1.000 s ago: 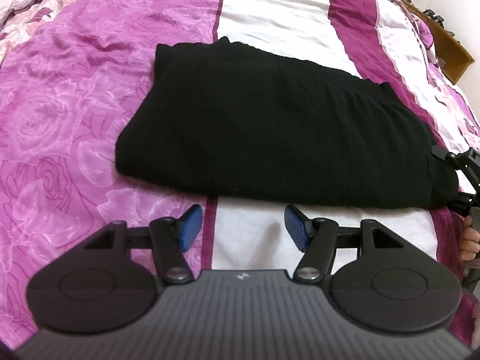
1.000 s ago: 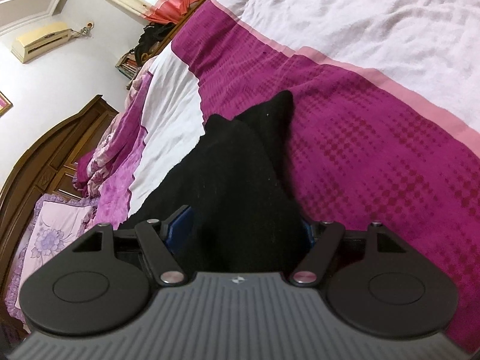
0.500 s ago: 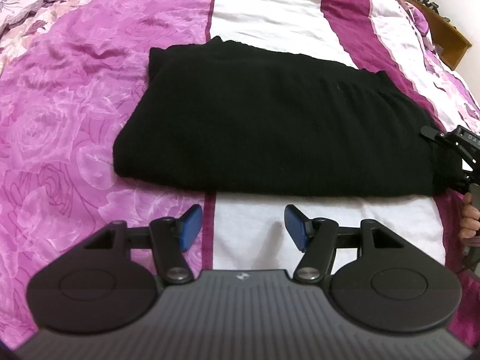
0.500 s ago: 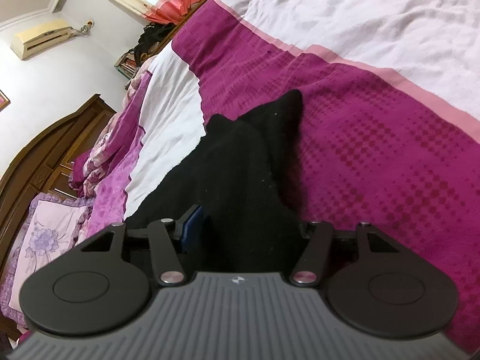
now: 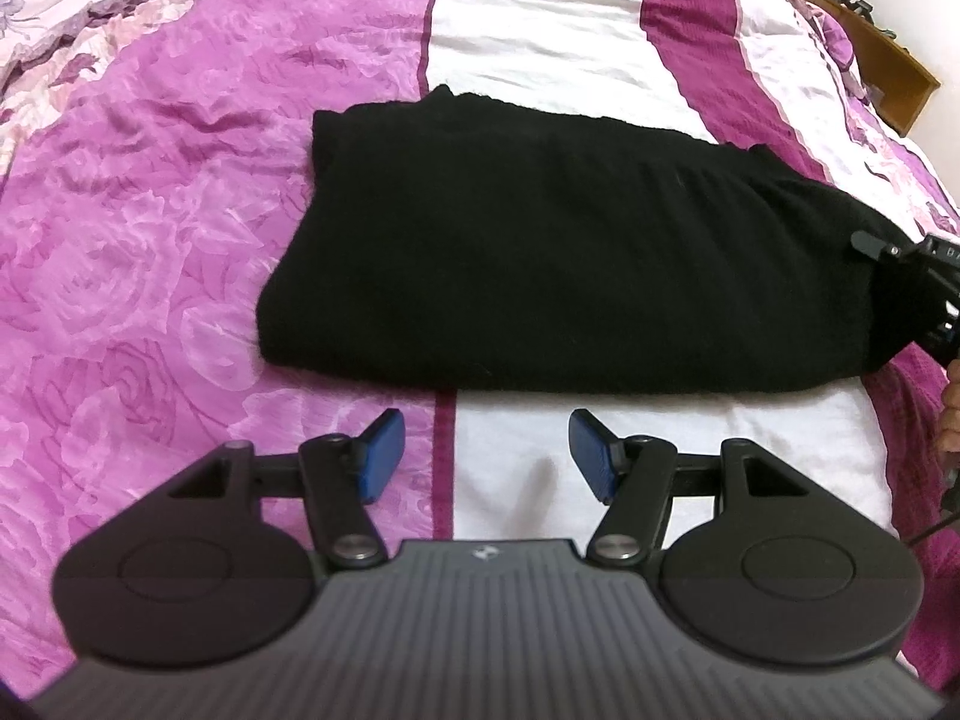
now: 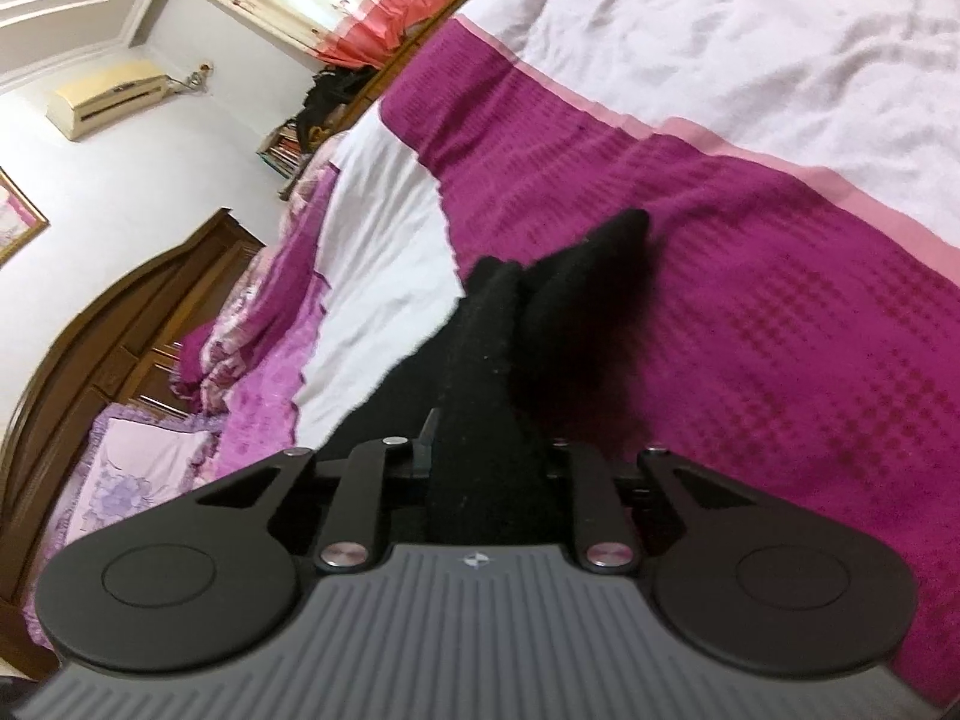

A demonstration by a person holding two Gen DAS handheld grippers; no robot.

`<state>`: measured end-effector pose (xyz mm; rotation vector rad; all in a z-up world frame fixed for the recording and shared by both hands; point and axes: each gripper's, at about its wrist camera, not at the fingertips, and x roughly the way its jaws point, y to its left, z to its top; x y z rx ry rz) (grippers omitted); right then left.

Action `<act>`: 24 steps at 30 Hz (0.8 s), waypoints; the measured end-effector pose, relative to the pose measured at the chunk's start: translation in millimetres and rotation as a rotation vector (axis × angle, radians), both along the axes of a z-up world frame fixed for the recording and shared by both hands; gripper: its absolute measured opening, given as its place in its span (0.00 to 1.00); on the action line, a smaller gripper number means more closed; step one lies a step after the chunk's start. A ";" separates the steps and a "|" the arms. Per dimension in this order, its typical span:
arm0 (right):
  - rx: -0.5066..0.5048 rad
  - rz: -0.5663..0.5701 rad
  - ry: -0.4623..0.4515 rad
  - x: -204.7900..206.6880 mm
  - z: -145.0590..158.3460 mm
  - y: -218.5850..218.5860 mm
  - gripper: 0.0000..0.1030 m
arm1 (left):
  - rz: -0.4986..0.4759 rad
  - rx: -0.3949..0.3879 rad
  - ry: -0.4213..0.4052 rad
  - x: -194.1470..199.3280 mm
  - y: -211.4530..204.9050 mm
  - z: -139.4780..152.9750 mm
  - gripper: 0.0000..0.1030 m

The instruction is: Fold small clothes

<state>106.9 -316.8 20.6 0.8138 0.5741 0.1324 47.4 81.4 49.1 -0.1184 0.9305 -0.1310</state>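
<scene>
Black knitwear (image 5: 576,252) is laid folded across a bed, its long slab shape spanning the magenta rose print on one side, a white stripe (image 5: 540,30) in the middle and a dark purple stripe (image 5: 684,24) on the other. Its near edge is seen running roughly straight, just ahead of the left gripper (image 5: 486,456). That gripper is held wide open above the bedspread (image 5: 120,276), with nothing between its blue pads (image 5: 381,456); it is kept apart from the garment. At the garment's right end, the right gripper (image 5: 918,288) is seen from the left wrist view pressed into the fabric, and part of a hand (image 5: 951,408) is visible at the frame's edge beside it. From the right wrist view, the right gripper (image 6: 489,468) is closed on a bunched fold of the knitwear (image 6: 480,360), which fills the space between its fingers and runs forward from them to a raised point over the dark purple stripe (image 6: 780,312). Beyond the bed, a wooden headboard (image 6: 90,324), a pillow (image 6: 138,474) with a floral print, an air conditioner (image 6: 102,99) on the wall and curtains (image 6: 360,6) at a window are seen. A picture frame is partly shown at the left edge.
</scene>
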 end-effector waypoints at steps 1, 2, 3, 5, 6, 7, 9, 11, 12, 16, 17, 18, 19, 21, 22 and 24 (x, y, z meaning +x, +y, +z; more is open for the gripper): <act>0.005 0.002 -0.005 -0.1 2.7 1.7 0.20 | -0.001 0.000 -0.001 -0.1 1.1 0.7 0.60; 0.011 0.004 -0.009 -0.3 5.1 3.2 0.20 | -0.003 0.001 -0.001 0.0 2.2 1.5 0.60; 0.017 0.006 -0.014 -0.7 7.2 4.9 0.19 | -0.003 0.002 -0.001 0.0 3.4 2.3 0.60; 0.018 0.010 -0.021 -1.0 12.5 8.9 0.19 | 0.000 0.006 0.002 0.1 5.2 3.8 0.60; 0.018 0.013 -0.026 -1.2 14.8 10.9 0.19 | 0.001 0.009 0.004 0.3 6.3 4.6 0.60; 0.018 0.017 -0.031 -1.6 16.7 12.6 0.19 | 0.002 0.011 0.005 0.5 7.2 5.1 0.60; 0.018 0.021 -0.039 -2.7 20.7 15.9 0.18 | 0.006 0.017 0.003 0.6 9.3 6.3 0.60; 0.024 0.030 -0.048 -3.2 23.5 18.4 0.18 | 0.008 0.018 -0.001 0.3 11.3 7.3 0.60; 0.027 0.033 -0.052 -3.2 24.6 19.8 0.18 | 0.009 0.017 -0.003 0.0 12.6 7.7 0.60; 0.028 0.033 -0.065 -3.8 30.5 25.2 0.18 | 0.014 0.018 -0.012 -0.7 17.4 10.6 0.60; 0.033 0.031 -0.072 -4.2 32.6 26.7 0.18 | 0.016 0.018 -0.016 -1.0 18.8 11.5 0.60; 0.036 0.028 -0.077 -4.2 35.1 28.4 0.18 | 0.018 0.018 -0.019 -1.3 20.4 12.3 0.60; 0.038 0.026 -0.083 -4.4 37.7 30.4 0.17 | 0.021 0.017 -0.021 -1.8 22.2 13.2 0.60; 0.046 0.026 -0.098 -4.2 43.5 35.3 0.17 | 0.027 0.013 -0.026 -3.2 26.6 14.8 0.60; 0.052 0.028 -0.104 -3.7 46.0 37.8 0.17 | 0.031 0.013 -0.027 -3.6 28.9 15.4 0.60; 0.081 0.033 -0.107 -2.4 50.6 43.4 0.17 | 0.039 0.018 -0.028 -4.2 33.7 16.4 0.60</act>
